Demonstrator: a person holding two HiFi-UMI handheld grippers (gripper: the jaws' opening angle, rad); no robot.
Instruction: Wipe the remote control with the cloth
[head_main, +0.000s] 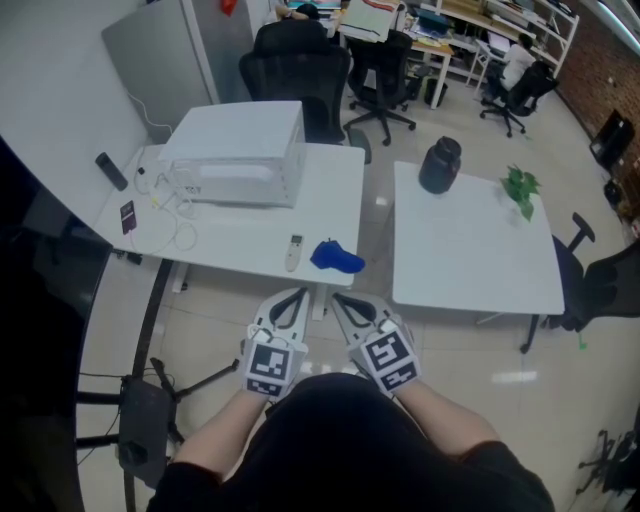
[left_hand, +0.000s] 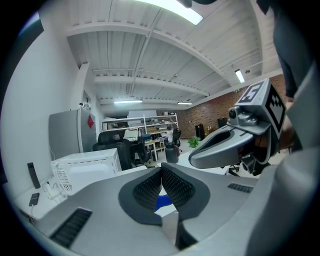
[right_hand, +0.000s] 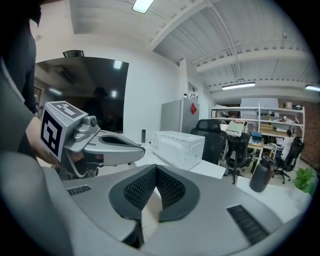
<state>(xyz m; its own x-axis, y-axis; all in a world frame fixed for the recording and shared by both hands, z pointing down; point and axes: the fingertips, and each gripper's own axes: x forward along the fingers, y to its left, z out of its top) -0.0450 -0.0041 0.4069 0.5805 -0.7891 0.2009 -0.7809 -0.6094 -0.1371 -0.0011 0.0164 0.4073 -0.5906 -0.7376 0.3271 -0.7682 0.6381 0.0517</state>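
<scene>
Holding my left gripper (head_main: 290, 303) and right gripper (head_main: 347, 306) fully closed, both empty, close to my body. Nothing wiped yet; the whole job remains. Remote control (head_main: 293, 252) lies by the table's (head_main: 230, 235) near edge at 12 o'clock, with the cloth (head_main: 337, 258) just beside it toward 3 o'clock. Open floor lies between us; a second table (head_main: 470, 250) stands at 1 o'clock.

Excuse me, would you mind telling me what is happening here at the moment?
A person stands before a white table with a gripper in each hand, both held close to the body and short of the table's edge. The left gripper and the right gripper are both shut and empty. The remote and the blue cloth lie side by side near the table's front edge, untouched, so wiping has not begun.
</scene>
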